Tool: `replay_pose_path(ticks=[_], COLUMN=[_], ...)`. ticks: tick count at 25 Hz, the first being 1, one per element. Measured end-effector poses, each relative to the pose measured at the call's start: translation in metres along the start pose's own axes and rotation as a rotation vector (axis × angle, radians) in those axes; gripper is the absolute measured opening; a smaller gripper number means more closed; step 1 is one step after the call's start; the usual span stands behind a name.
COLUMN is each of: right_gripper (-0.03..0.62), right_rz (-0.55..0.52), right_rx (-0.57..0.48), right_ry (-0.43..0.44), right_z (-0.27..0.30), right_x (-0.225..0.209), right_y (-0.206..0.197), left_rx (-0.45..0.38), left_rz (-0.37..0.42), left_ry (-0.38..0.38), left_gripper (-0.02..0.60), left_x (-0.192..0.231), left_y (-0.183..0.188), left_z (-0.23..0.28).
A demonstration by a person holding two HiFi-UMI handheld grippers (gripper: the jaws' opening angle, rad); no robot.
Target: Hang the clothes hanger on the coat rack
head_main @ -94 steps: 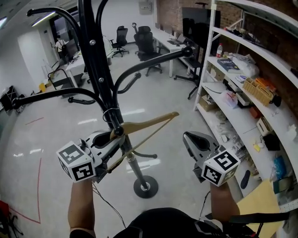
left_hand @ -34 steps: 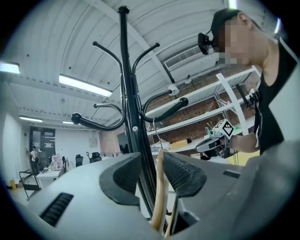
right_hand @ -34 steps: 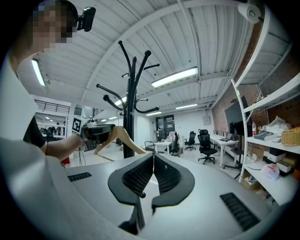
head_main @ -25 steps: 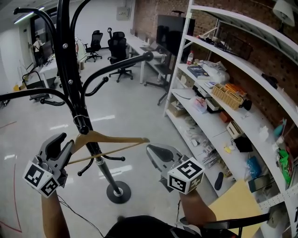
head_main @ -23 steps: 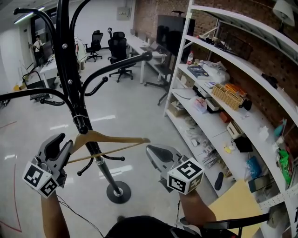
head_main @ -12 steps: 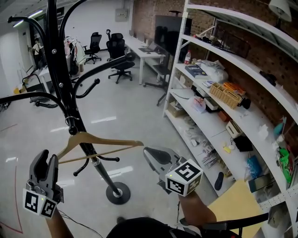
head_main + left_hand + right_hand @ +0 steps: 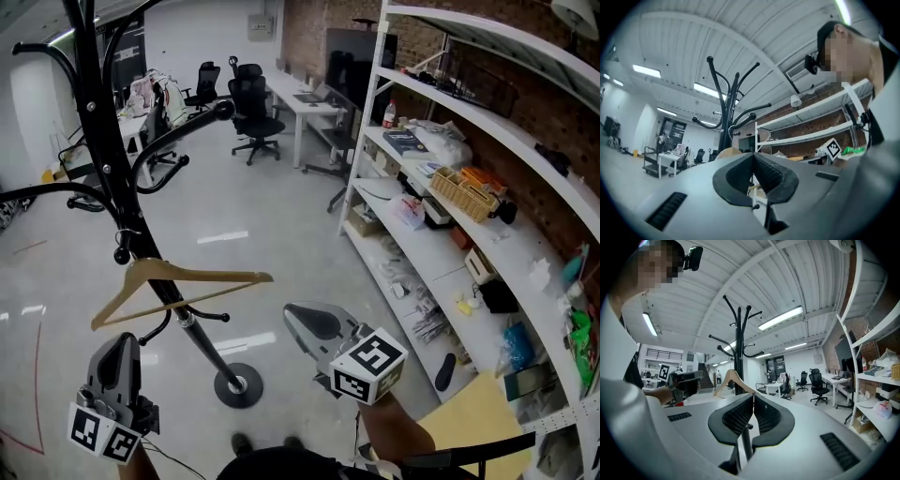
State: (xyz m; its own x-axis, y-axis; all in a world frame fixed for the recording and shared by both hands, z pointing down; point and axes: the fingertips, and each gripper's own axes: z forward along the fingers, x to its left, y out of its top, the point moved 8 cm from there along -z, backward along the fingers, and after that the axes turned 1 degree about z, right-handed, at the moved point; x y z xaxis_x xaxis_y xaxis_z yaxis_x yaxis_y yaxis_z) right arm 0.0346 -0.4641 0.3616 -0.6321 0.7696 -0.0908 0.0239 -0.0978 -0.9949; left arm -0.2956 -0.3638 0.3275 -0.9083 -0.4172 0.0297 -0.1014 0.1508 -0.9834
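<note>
— office floor (image 7: 281, 216) runs wide and shiny under you, with shelving (image 7: 364, 122) off to your right. the clothes hanger (image 7: 206, 275) is already on the coat rack (image 7: 101, 141), hooked low beside the pole, with its wooden bar tipped down toward your left.

— agreed, and neither of your tools has hold of it. your left gripper (image 7: 120, 343) has just closed its jaws, pads together with nothing between them, and it sits low, clear of the hanger. your right gripper (image 7: 295, 317) is pinched together too and empty, below the hanger's high tip and not touching it.

— so i'd judge the hanging done. what's left is for you to leave cleanly. draw both arms back on a level line and don't sweep up under that bar.

— yes. the hook's seat is too small to read from here, so i can't tell how deep it sits. a knock on the low end could swing it off, so watch it settle before you turn away.
</note>
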Motion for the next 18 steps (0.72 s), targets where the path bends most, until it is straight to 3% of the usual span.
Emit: replay_pose_path(ticks=[2, 6, 10, 18], right_gripper=[0.008, 0.008, 0.008, 0.008], right_rz=[0.014, 0.04, 0.05, 0.021], right_rx=[-0.003, -0.005, -0.002, 0.015], right_ry=[0.015, 0.042, 0.063, 0.065], right_z=[-0.006, -0.017, -0.022, -0.04], right_x=[-0.003, -0.007, -0.001, 0.059], right_y=[-0.003, -0.009, -0.016, -0.016], left_rx=[0.002, 0.072, 0.086, 0.076], left_rz=[-0.048, 0.015, -0.038, -0.094], left_ry=[-0.021, -0.03, -0.071, -0.099], left_gripper=[0.0, 0.0, 0.0, 0.0], left_x=[-0.015, -0.041, -0.058, -0.084], left_y=[-0.004, -0.011, -0.017, -0.03], left_z=[-0.001, 0.001, 0.001, -0.038])
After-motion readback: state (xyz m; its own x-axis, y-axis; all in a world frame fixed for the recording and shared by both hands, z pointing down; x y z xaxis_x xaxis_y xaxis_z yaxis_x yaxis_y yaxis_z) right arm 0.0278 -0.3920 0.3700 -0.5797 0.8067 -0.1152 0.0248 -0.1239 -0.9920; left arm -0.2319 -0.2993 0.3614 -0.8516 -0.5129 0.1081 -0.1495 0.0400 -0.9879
